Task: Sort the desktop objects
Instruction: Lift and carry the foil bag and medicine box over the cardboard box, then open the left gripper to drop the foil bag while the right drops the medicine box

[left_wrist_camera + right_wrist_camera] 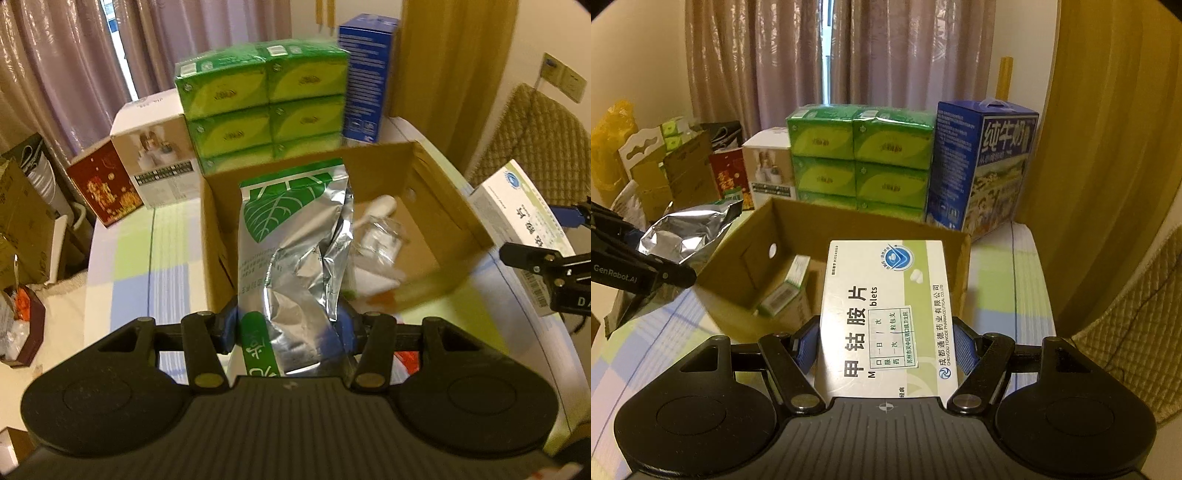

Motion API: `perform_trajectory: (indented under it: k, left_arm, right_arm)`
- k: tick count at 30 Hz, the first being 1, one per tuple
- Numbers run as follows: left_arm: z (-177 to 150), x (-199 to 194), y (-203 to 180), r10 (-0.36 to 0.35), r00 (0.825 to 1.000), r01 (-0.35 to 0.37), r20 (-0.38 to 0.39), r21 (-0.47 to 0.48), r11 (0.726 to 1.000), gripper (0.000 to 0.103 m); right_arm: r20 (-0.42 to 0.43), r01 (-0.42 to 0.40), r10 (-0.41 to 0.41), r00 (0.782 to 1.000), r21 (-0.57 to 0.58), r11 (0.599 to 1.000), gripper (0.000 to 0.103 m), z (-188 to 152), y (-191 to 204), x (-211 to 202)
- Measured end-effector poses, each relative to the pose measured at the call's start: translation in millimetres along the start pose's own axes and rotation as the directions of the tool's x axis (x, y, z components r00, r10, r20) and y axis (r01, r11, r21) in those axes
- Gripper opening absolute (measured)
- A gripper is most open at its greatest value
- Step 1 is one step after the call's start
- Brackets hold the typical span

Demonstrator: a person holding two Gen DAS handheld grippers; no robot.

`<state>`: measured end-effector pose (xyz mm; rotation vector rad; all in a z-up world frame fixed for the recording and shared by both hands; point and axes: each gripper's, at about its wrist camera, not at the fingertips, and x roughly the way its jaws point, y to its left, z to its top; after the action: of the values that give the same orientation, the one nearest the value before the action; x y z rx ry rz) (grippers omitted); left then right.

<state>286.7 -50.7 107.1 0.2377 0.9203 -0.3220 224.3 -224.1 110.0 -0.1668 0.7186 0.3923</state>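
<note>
My left gripper (pixel 288 328) is shut on a silver foil bag with a green leaf print (pixel 295 240), held upright over the near edge of an open cardboard box (pixel 443 192). The bag also shows in the right wrist view (pixel 687 232). My right gripper (pixel 884 349) is shut on a flat white-and-green medicine box (pixel 886 314), held over the near right edge of the same cardboard box (pixel 757 236). The medicine box also shows at the right in the left wrist view (pixel 524 229). Inside the cardboard box lie a small green-and-white box (pixel 786 288) and clear-wrapped white items (pixel 380 236).
Behind the cardboard box stand a stack of green tissue packs (pixel 266 107), a blue milk carton (pixel 982 166), a white appliance box (pixel 155 162) and a red box (pixel 103 188). The table has a checked cloth (pixel 147 266). A chair (pixel 1137 332) stands at the right.
</note>
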Motion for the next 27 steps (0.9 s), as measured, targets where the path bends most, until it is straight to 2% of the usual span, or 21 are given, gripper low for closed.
perform_trajectory:
  k: [7, 12, 18, 20, 22, 27]
  left_arm:
    - [33, 37, 17, 0.005, 1.000, -0.005, 0.008, -0.036, 0.999, 0.046]
    - [45, 65, 21, 0.002, 1.000, -0.002, 0.000, -0.042, 0.999, 0.046]
    - [48, 92, 27, -0.012, 1.000, 0.012, 0.006, -0.078, 0.997, 0.047]
    - [47, 99, 28, -0.006, 1.000, 0.008, 0.020, -0.084, 0.996, 0.052]
    - [46, 103, 29, 0.002, 0.999, 0.001, 0.037, -0.093, 0.996, 0.055]
    - [40, 103, 28, -0.011, 0.999, 0.014, 0.038, -0.077, 0.997, 0.055]
  right_arm:
    - [-0.009, 0.008, -0.008, 1.000, 0.012, 1.000, 0.068, 24, -11, 44]
    - [-0.021, 0.011, -0.010, 1.000, 0.022, 1.000, 0.068, 28, -17, 68]
    - [-0.032, 0.015, -0.014, 0.999, 0.045, 0.999, 0.068, 26, -25, 88]
    - [-0.037, 0.013, -0.011, 0.999, 0.050, 0.999, 0.068, 26, -27, 94]
    - [-0.042, 0.015, -0.013, 0.999, 0.051, 0.999, 0.068, 26, -28, 98]
    - [-0.050, 0.020, -0.016, 0.999, 0.062, 0.998, 0.068, 22, -29, 104]
